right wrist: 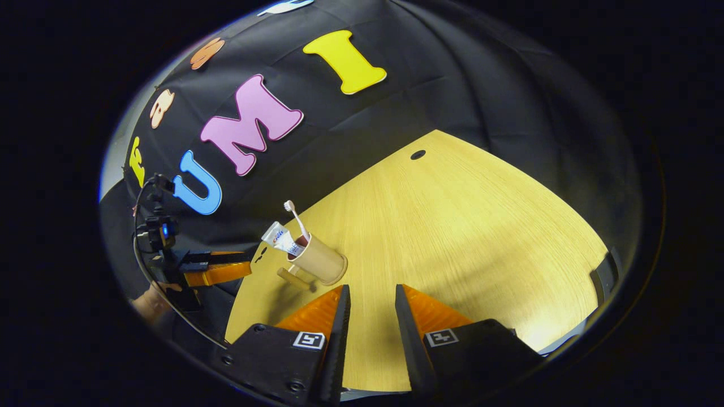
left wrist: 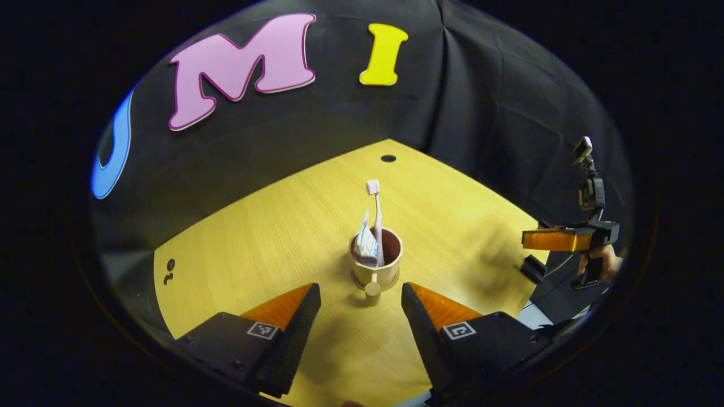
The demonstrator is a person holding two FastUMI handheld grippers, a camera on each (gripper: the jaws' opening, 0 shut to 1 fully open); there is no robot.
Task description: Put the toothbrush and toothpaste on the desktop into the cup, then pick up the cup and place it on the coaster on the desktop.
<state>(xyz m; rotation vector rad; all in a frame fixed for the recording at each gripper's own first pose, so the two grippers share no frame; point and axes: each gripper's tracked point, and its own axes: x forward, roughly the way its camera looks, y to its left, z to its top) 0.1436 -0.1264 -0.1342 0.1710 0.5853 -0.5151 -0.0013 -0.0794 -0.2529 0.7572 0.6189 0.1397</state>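
Note:
A tan cup (left wrist: 378, 265) with a dark inside stands upright on the wooden desktop (left wrist: 271, 237), its handle (left wrist: 373, 291) pointing toward me. A white toothbrush (left wrist: 374, 206) and a toothpaste tube (left wrist: 366, 244) stand inside it. My left gripper (left wrist: 361, 302) is open just short of the cup, one finger on each side of the handle and neither touching it. In the right gripper view the cup (right wrist: 321, 262) with toothbrush (right wrist: 296, 216) and toothpaste (right wrist: 279, 237) sits ahead and left of my right gripper (right wrist: 371, 294), which is narrowly open and empty.
A hand holds the right gripper (left wrist: 557, 240) beyond the desktop's right edge. A dark object (left wrist: 531, 268) lies at that edge; what it is cannot be told. A cable hole (left wrist: 388, 158) marks the far corner. The left gripper (right wrist: 218, 270) shows at the left edge.

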